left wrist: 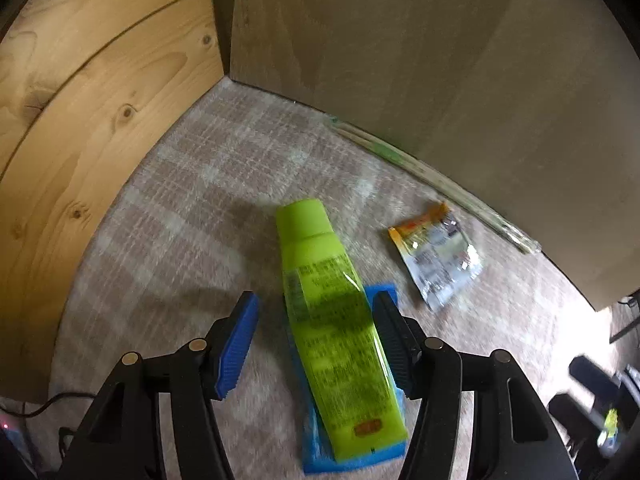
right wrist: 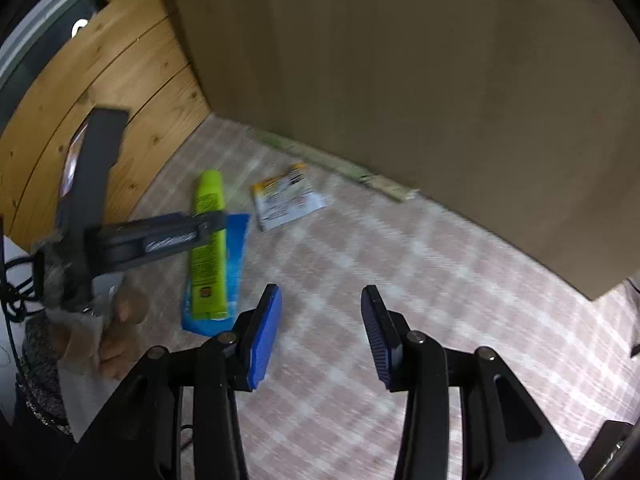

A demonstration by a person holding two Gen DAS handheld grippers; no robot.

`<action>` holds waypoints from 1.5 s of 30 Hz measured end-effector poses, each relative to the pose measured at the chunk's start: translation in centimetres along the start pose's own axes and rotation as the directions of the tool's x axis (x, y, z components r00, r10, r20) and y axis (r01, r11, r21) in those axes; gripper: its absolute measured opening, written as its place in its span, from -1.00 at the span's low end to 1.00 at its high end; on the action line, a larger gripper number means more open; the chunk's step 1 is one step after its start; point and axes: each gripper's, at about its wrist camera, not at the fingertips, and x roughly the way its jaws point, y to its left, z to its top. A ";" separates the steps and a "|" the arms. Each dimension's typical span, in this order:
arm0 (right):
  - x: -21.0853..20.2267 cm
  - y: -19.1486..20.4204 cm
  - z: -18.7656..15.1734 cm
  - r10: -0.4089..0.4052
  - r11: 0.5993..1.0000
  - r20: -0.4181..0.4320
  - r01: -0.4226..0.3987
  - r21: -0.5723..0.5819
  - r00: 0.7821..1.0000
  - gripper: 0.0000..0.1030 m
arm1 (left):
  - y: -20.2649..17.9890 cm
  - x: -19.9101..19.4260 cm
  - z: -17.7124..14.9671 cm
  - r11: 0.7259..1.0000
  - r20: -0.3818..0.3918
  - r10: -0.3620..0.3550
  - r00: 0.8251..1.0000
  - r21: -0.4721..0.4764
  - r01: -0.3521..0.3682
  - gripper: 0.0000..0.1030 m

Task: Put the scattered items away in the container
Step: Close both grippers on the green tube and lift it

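Left gripper [left wrist: 316, 344]: spread, straddling green tube [left wrist: 332, 320].
Right gripper [right wrist: 322, 332]: spread, empty.
Risk: blue packet [left wrist: 384, 292] beneath, six o'clock, could lift along.

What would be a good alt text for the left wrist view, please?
The open left gripper hovers over a green tube that lies on a flat blue packet on a checked cloth. A small foil sachet lies to the right, near a cardboard box; a wooden wall stands on the left.
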 end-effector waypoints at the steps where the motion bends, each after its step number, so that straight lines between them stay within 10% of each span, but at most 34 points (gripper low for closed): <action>1: 0.4 0.4 -0.1 0.007 1.000 -0.006 -0.007 -0.003 1.000 -0.21 | -0.1 0.2 0.0 1.000 0.003 0.006 1.000 0.004 -0.006 0.04; 8: 2.1 1.4 -0.7 0.083 0.996 -0.029 -0.083 0.019 0.996 -0.21 | -0.1 -0.1 -1.1 1.000 0.024 0.013 1.000 0.021 -0.013 -0.24; 31: 8.1 9.7 -1.9 0.223 0.972 -0.047 -0.226 -0.061 0.974 -0.21 | 3.3 -2.8 -7.2 0.968 0.028 -0.221 0.975 -0.119 0.223 -0.28; 45: 3.6 7.8 -4.1 0.292 0.956 -0.001 -0.292 -0.011 0.957 -0.75 | 0.8 -7.3 -7.9 0.966 0.061 -0.253 0.966 -0.039 0.255 -0.28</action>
